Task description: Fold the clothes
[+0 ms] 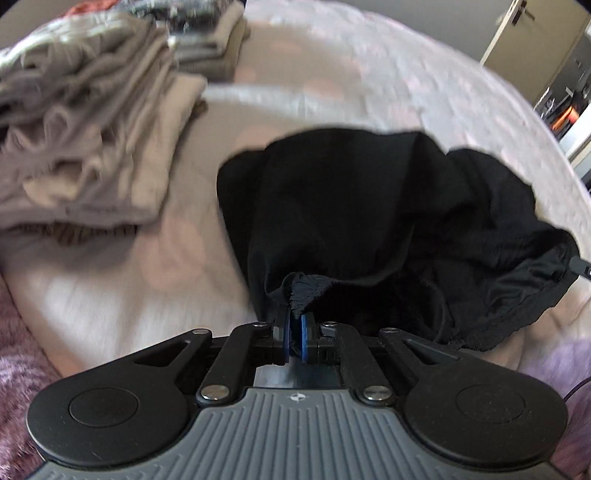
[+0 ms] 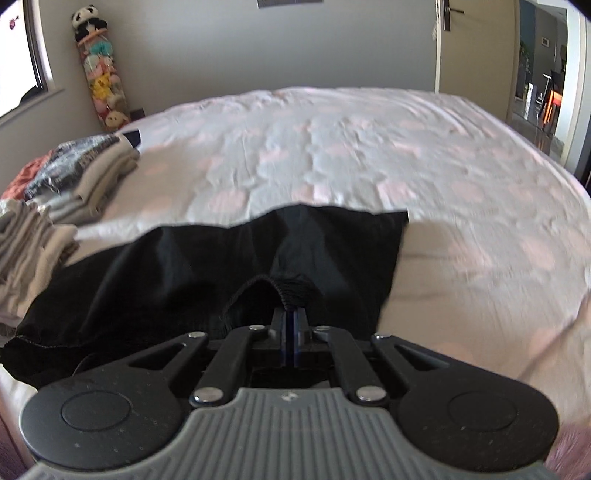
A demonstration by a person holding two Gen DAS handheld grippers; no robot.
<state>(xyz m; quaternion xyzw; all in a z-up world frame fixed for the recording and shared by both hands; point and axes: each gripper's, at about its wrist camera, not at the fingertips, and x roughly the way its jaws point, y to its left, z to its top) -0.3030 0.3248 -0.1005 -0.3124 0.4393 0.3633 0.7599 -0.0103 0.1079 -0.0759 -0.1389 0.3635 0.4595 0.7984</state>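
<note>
The left gripper (image 1: 294,325) pinches a frayed edge of the black garment (image 1: 369,221) — jaws nearly closed; the right gripper (image 2: 290,321) clamps its ribbed hem, fabric spreading ahead over the bed (image 2: 332,147).

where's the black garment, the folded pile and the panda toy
black garment (image 1: 351,206): left wrist view, middle of the cloth
folded pile (image 2: 88,173): right wrist view, beige top layers
panda toy (image 2: 85,18): right wrist view, its head
</note>
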